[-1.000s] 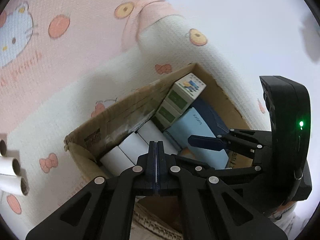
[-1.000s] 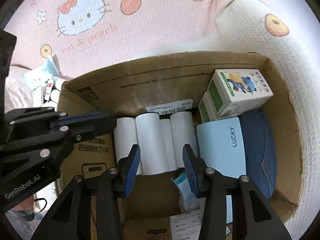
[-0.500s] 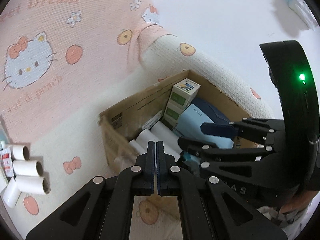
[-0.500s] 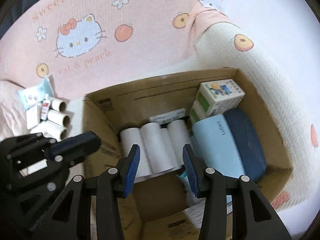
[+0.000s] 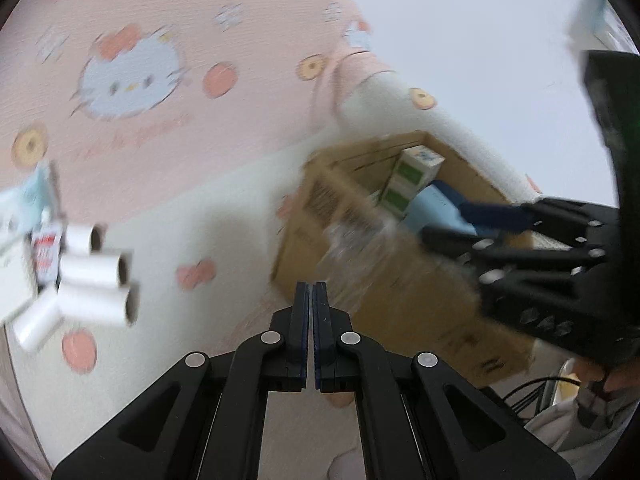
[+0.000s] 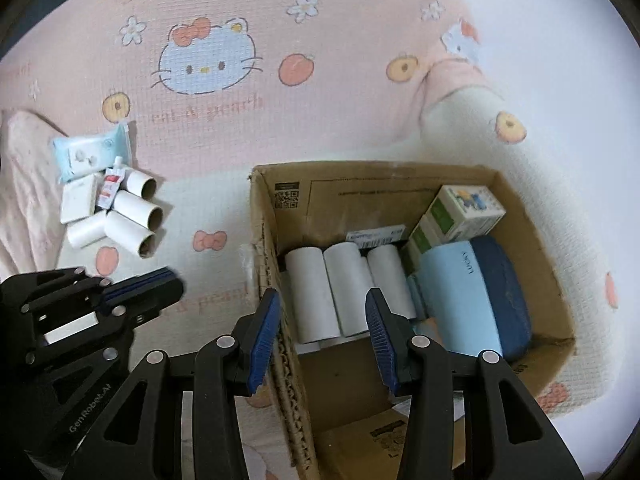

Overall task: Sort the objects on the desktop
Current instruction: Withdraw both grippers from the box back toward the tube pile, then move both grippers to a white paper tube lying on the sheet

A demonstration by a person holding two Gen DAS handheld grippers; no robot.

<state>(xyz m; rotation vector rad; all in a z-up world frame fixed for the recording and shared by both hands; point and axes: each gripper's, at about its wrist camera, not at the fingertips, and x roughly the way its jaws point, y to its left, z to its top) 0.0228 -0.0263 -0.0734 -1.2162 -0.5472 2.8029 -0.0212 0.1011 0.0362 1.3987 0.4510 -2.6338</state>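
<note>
Right wrist view shows the right gripper (image 6: 320, 336) with its blue pads wide apart and nothing between them, hanging above the left wall of the cardboard box (image 6: 400, 184). Inside the box, three white rolls (image 6: 344, 292) lie side by side at about 12 o'clock from this gripper, a light blue case (image 6: 460, 292) lies at 2 o'clock, and a green and white carton (image 6: 460, 212) leans in the far corner. On the pink blanket (image 6: 240, 20), at 10 o'clock and well apart from the box, a small pile is not yet sorted: loose paper rolls (image 6: 132, 216), a wipes pack (image 6: 92, 152), a flat white card (image 6: 78, 202) and a small sachet (image 6: 110, 184). The left gripper (image 5: 310, 312) has its fingers pressed together and holds nothing; in its blurred view the loose rolls sit at 9 o'clock. I judge that the step in hand is the reach toward this pile for the next item. The next move calls for the left gripper to open its fingers first, then come down around one roll across its width, because a roll can easily roll away on the soft cloth.
</note>
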